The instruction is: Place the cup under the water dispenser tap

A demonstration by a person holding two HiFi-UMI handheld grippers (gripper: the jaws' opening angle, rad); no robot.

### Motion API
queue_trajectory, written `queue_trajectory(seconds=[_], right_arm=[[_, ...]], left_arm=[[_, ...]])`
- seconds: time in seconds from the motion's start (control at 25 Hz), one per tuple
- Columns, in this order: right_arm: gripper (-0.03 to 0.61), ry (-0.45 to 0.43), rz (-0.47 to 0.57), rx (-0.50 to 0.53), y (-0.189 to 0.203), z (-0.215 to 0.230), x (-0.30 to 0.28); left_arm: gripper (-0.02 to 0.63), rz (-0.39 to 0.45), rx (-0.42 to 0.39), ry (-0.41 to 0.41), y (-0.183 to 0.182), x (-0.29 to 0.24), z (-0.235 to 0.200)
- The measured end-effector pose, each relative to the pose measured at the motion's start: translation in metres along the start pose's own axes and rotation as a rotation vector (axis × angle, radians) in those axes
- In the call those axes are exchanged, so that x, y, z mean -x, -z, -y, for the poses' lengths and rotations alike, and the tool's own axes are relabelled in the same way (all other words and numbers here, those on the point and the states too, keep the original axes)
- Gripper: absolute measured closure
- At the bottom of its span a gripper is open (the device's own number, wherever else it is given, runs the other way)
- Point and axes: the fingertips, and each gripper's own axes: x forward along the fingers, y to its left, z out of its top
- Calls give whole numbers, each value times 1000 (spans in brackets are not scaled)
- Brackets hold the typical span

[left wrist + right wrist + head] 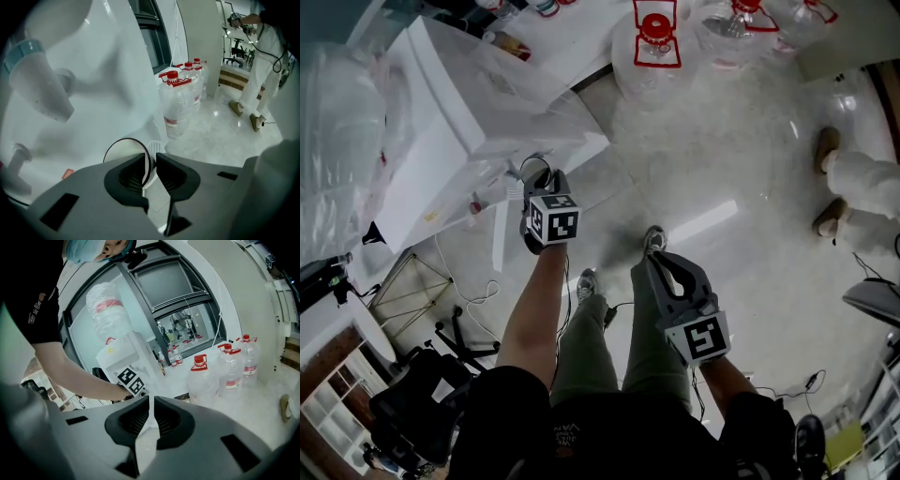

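A white cup with a dark rim stands against the white water dispenser, below and to the right of its blue-ringed tap. My left gripper straddles the cup's thin wall. The wall lies by the left jaw, a gap shows on the right side, so the gripper is open. In the head view the left gripper points down at the foot of the dispenser. My right gripper hangs over the floor, away from the dispenser. The right gripper is shut on nothing.
Several large water bottles with red caps stand on the floor right of the dispenser. A person in white stands at the far right. A wire rack, cables and a black chair lie at the lower left.
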Motion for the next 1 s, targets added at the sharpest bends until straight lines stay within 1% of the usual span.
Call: queue_trajectory(seconds=[0.08, 0.12, 0.16, 0.2, 0.32, 0.48, 0.6, 0.68, 0.8, 0.92, 1.0], right_arm=[[531, 4, 2, -1, 1, -3, 0], [531, 7, 5, -1, 1, -4, 0], [531, 10, -2, -2, 3, -7, 1], [531, 13, -16, -2, 6, -9, 2], [532, 15, -21, 1, 10, -17, 3], [531, 29, 9, 11, 7, -31, 6], [531, 38, 0, 17, 6, -47, 11], [531, 65, 32, 14, 2, -58, 16], [531, 104, 62, 3, -3, -80, 27], [531, 134, 116, -17, -12, -104, 43], [531, 161, 125, -42, -10, -120, 57]], left_arm=[[531, 11, 0, 8, 2, 1, 0], [520, 20, 1, 16, 2, 2, 0], [496, 33, 2, 26, 3, 4, 0], [475, 49, 4, 35, 3, 7, 1], [453, 111, 8, 53, 2, 17, 1], [446, 190, 16, 82, 3, 35, 3], [431, 263, 30, 115, 1, 52, 1], [431, 299, 34, 131, 2, 68, -3], [431, 337, 17, 168, 5, 94, -7], [431, 376, -5, 223, 10, 126, -8], [431, 410, -31, 259, 12, 152, -9]])
